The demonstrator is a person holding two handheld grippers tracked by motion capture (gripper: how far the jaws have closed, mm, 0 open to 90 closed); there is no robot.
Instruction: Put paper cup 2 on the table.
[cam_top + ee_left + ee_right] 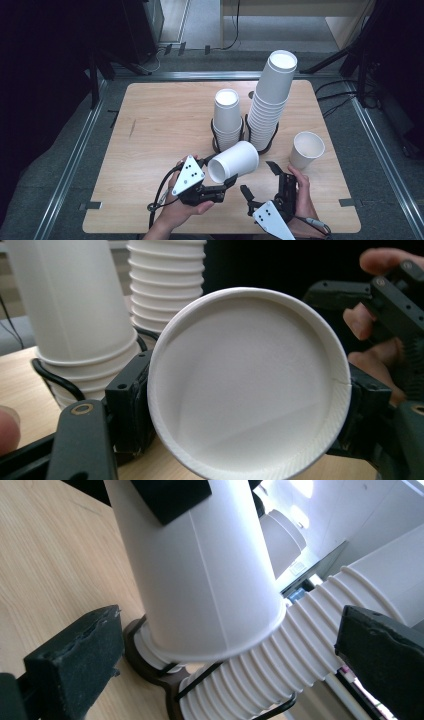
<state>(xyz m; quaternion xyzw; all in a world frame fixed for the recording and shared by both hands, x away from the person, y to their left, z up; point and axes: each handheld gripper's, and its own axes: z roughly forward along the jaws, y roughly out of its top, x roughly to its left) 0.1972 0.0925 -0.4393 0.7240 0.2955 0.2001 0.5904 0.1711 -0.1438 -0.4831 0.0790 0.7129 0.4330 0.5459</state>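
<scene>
My left gripper is shut on a white paper cup and holds it on its side just above the table, its mouth toward the person. In the left gripper view the cup's mouth faces the camera, with one black jaw on each side of its rim. My right gripper stands open near the front edge, to the right of the held cup and apart from it. In the right gripper view its wide jaws frame the cup's wall, and nothing touches them.
Two stacks of upside-down white cups stand in black wire holders mid-table: a short stack and a tall leaning stack. A single upright cup stands at the right. The wooden table has free room on its left half.
</scene>
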